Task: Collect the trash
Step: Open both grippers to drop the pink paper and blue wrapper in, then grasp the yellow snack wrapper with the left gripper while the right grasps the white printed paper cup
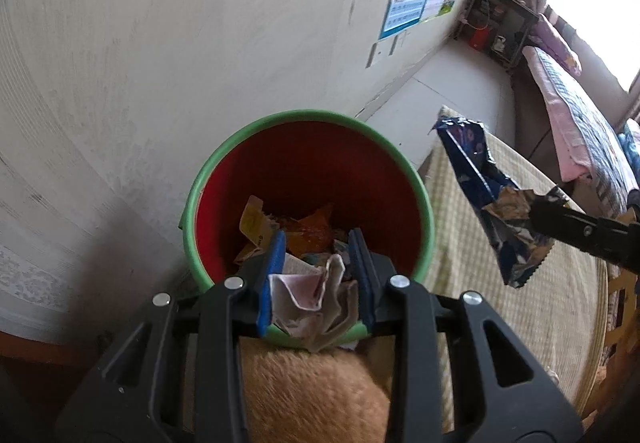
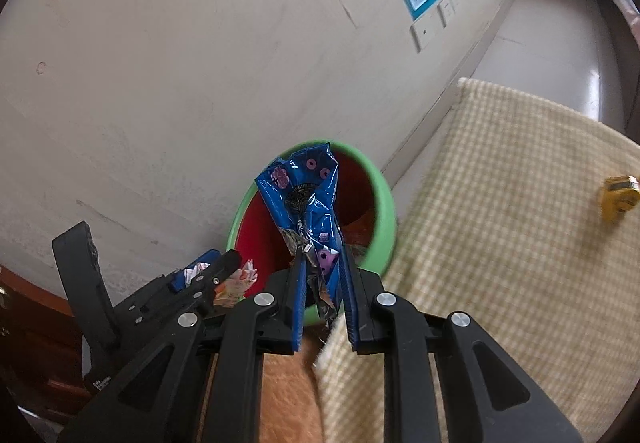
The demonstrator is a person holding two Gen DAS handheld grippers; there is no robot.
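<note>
Clamped in the left gripper, crumpled pinkish paper hangs over the green-rimmed red plastic bin. Right gripper fingers pinch a blue foil snack wrapper beside a checked yellow cloth, perhaps covering a desk, near the white wall.

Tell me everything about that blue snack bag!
The blue snack bag is crinkly, shiny plastic with purple flowers and a dark cookie printed on it. It is empty-looking, torn open and crumpled, showing silvery lining. The right gripper pinches its lower end between blue jaws, so it sticks up in front of the red bin.
</note>
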